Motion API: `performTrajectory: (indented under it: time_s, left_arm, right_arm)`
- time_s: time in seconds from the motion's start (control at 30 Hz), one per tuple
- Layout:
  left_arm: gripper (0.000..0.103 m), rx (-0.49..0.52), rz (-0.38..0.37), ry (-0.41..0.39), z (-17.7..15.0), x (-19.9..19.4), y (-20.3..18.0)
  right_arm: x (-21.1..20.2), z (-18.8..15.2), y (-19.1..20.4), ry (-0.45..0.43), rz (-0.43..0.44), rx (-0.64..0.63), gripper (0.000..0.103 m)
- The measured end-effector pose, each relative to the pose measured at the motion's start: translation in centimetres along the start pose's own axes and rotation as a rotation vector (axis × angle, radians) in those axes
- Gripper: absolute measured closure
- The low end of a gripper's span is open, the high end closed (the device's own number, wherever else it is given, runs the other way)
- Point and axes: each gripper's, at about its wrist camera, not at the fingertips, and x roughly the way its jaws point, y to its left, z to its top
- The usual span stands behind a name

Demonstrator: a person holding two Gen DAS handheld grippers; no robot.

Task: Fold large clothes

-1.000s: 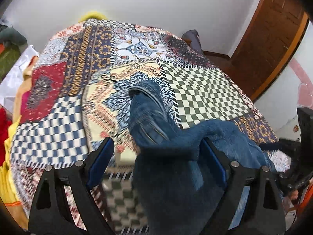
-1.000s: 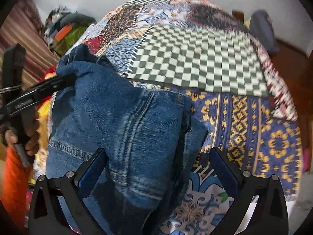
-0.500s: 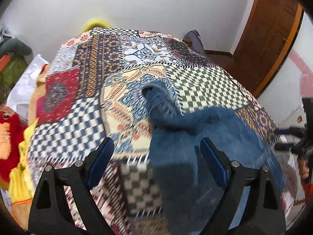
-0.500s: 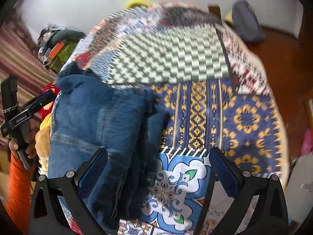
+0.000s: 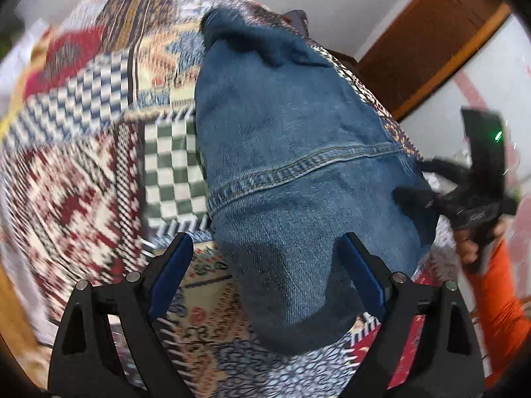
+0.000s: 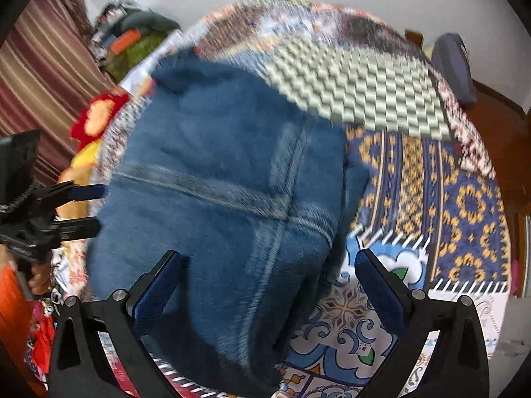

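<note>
both grippers spread wide over folded jeans

the left gripper (image 5: 265, 272) hangs with its jaws spread wide, pads clear of the cloth on either side, grasping nothing. the right gripper (image 6: 268, 282) is likewise released, its blue pads parted above the denim with nothing pinched.

the jeans (image 5: 298, 165) lie in a thick, compact stack on the patchwork bedspread (image 5: 83, 132), near the bed's close edge. judging by the doubled layers and the rounded fold at the near end, most of the folding looks done. what seems left is a last tidy or a move to a pile, though that is only a guess.

the left wrist view shows the yoke seam sharply, a wooden door (image 5: 431, 43) beyond, and the other gripper with an orange sleeve (image 5: 501, 295) at the right. the right wrist view, blurred, shows instead the stack's open side edge with layers showing, a heap of clothes (image 6: 132, 36) by a striped curtain (image 6: 46, 73), and a dark bag (image 6: 454, 63) at the far corner.
</note>
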Motion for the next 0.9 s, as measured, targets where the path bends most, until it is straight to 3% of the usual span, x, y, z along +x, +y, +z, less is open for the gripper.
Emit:
performTrajectory:
  time_s: [0.17, 0.33, 0.57, 0.67, 0.8, 0.9]
  left_arm:
    - [0.012, -0.081, -0.111, 0.034, 1.3, 2.3, 1.3]
    - [0.004, -0.072, -0.112, 0.066, 2.7, 5.5, 0.8]
    - [0.003, -0.113, -0.176, 0.106, 4.2, 7.6, 1.3]
    - [0.008, -0.137, -0.199, 0.114, 4.8, 8.0, 2.0]
    - [0.019, -0.13, -0.184, 0.068, 4.6, 7.3, 1.9]
    - [0.027, -0.087, -0.152, 0.036, 4.2, 6.3, 1.1]
  right_arm:
    - [3.0, -0.5, -3.4, 0.09, 0.192, 0.16, 0.0]
    - [4.2, 0.5, -3.7, 0.102, 0.231, 0.135, 0.0]
    - [6.8, 2.0, -3.9, 0.134, 0.328, 0.135, 0.0]
    - [7.7, 2.4, -4.4, 0.127, 0.348, 0.181, 0.0]
    - [7.5, 2.0, -4.0, 0.098, 0.315, 0.191, 0.001]
    - [6.9, 2.0, -2.8, 0.066, 0.278, 0.175, 0.011]
